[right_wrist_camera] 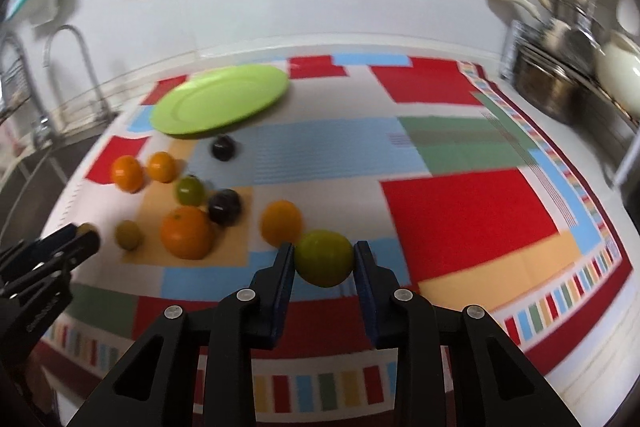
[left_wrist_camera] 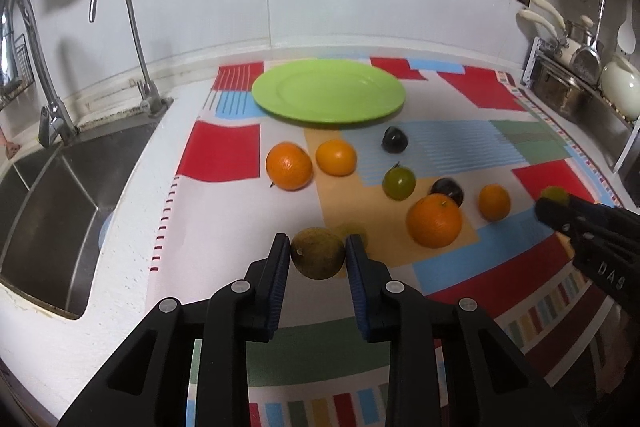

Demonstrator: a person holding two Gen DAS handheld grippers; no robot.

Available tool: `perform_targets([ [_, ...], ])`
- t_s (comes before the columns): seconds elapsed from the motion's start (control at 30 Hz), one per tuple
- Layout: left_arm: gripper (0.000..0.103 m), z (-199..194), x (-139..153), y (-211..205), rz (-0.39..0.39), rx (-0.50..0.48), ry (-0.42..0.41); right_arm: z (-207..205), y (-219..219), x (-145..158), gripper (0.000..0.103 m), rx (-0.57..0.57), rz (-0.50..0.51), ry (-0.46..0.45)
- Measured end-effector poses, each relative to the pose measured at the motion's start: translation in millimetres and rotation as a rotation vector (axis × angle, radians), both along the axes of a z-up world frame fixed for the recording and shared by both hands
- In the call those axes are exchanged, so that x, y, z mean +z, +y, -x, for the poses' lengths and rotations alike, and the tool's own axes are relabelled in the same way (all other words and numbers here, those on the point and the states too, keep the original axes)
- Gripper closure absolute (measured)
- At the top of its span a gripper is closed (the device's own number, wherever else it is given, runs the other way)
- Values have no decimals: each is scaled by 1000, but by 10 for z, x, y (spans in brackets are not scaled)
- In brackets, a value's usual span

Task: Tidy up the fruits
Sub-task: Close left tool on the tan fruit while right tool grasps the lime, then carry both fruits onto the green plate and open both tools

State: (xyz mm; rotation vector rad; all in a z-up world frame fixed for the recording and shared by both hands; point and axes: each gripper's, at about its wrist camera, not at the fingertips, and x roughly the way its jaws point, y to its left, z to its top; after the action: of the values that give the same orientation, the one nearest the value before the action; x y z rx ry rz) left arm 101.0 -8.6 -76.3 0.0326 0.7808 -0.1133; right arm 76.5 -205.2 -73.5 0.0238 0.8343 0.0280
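My left gripper [left_wrist_camera: 318,253] is clamped on a dull olive-brown fruit [left_wrist_camera: 317,253], both pads pressed against its sides, and the fruit hangs clear of the patchwork cloth [left_wrist_camera: 224,155]. My right gripper [right_wrist_camera: 324,259] is closed the same way on a yellow-green fruit [right_wrist_camera: 324,263], held just in front of a small orange [right_wrist_camera: 281,222].

The green plate [left_wrist_camera: 328,91] sits bare at the far side of the cloth, near the wall. Between it and my fingers the other fruit lies loose: two oranges [left_wrist_camera: 289,166] side by side just below the plate's left part, a dark plum [left_wrist_camera: 394,140] beside its right edge, a green fruit with a stem [left_wrist_camera: 399,183] nearer me, then a large orange [left_wrist_camera: 434,221] touching a second dark plum [left_wrist_camera: 448,191]. A small greenish fruit [right_wrist_camera: 128,235] lies left of the large orange; the right view is blurred, so I may be misjudging its colour. The sink [left_wrist_camera: 48,203] lies off the cloth to the left.
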Motion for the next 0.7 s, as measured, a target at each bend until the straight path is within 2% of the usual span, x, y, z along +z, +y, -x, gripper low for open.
perform_targets([
  [0.33, 74, -30, 206, -63, 60, 43, -2, -178, 162, 259, 72, 235, -37, -54],
  [0.5, 74, -53, 286, -135, 36, 75, -25, -338, 201, 353, 72, 330, -52, -74],
  [0.7, 74, -171, 398, -169, 44, 71, -35, -525, 229, 472, 72, 400, -97, -82],
])
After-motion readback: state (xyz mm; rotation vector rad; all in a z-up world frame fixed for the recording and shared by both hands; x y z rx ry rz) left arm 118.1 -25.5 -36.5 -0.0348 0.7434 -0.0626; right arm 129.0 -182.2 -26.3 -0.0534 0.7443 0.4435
